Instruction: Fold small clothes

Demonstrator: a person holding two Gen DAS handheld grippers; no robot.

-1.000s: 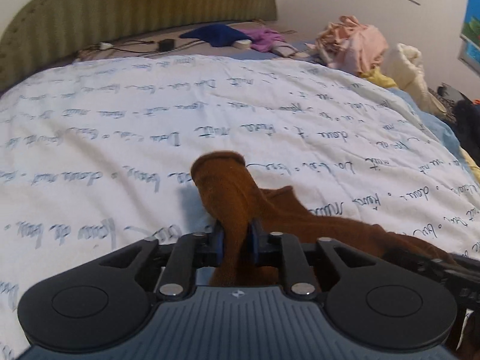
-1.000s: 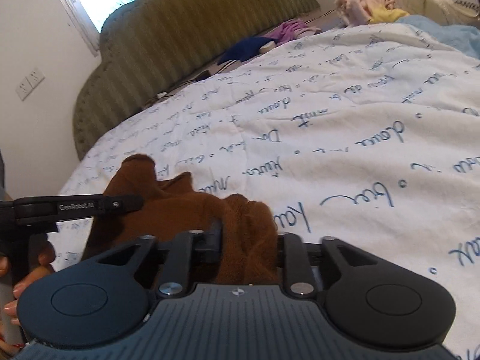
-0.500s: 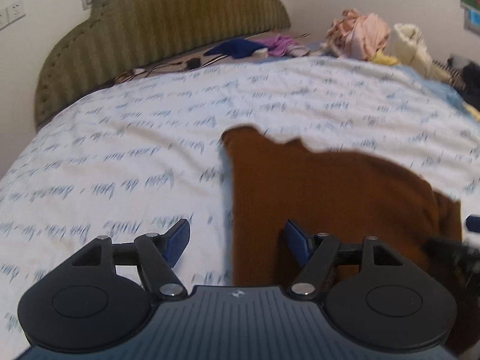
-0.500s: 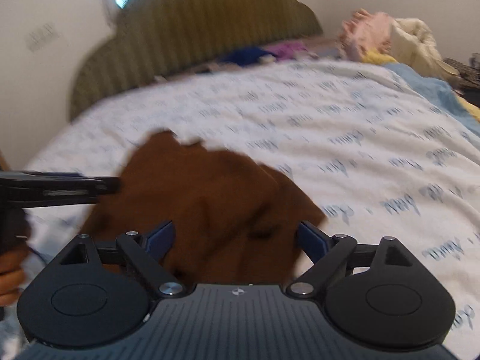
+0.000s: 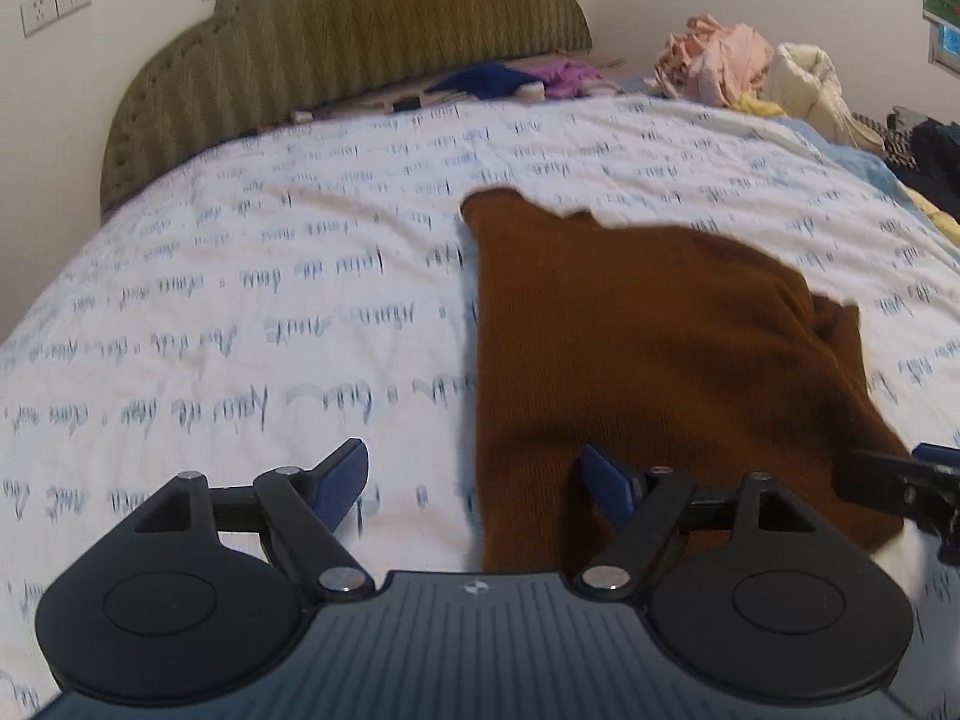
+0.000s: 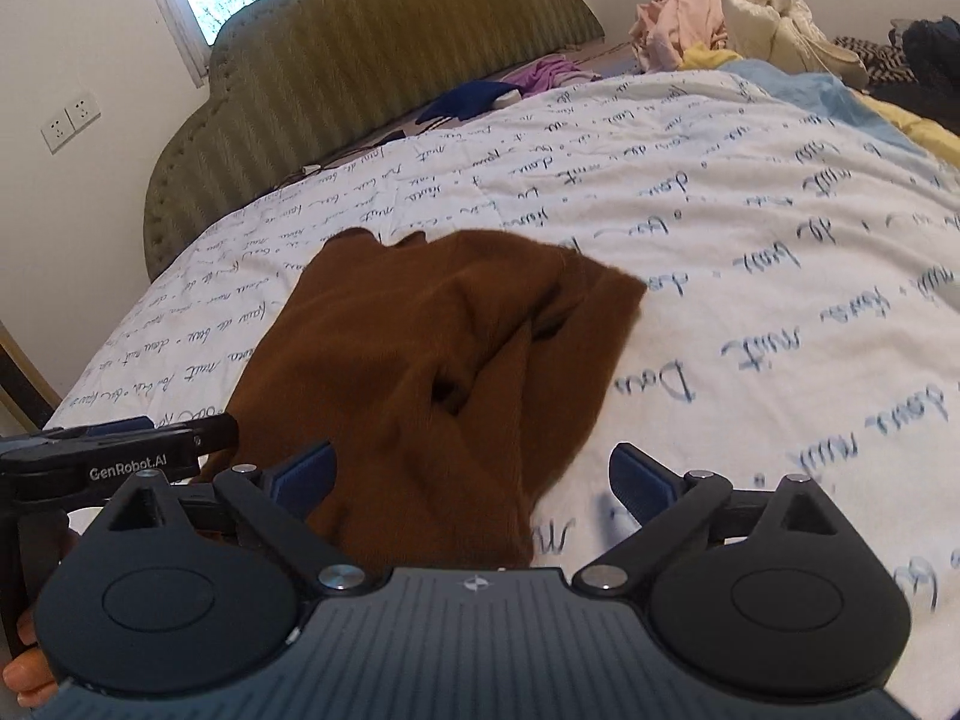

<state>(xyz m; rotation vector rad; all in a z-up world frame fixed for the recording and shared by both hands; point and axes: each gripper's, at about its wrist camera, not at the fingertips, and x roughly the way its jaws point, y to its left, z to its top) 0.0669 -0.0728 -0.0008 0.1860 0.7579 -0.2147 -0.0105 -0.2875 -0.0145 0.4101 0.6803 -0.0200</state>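
Note:
A small brown knit garment [image 5: 648, 348] lies spread on the white bedcover [image 5: 240, 300], creased and bunched along its right side. My left gripper [image 5: 477, 483] is open above its near left edge, holding nothing. In the right wrist view the garment [image 6: 432, 360] lies ahead with a fold and a dark gap in its middle. My right gripper [image 6: 474, 474] is open above its near right edge, empty. The left gripper's body [image 6: 114, 456] shows at the left of that view, and a tip of the right gripper [image 5: 900, 480] at the right of the left wrist view.
A green padded headboard [image 5: 360, 30] stands at the far end. A blue cloth [image 5: 486, 81] and a purple cloth [image 5: 561, 72] lie near it. A pile of pink, cream and yellow laundry [image 5: 744, 66] sits at the far right, with light blue bedding [image 6: 798, 90] beside it.
Both grippers were shut on the brown garment and held it bunched up. They have opened and drawn back, and the garment now lies spread on the bed.

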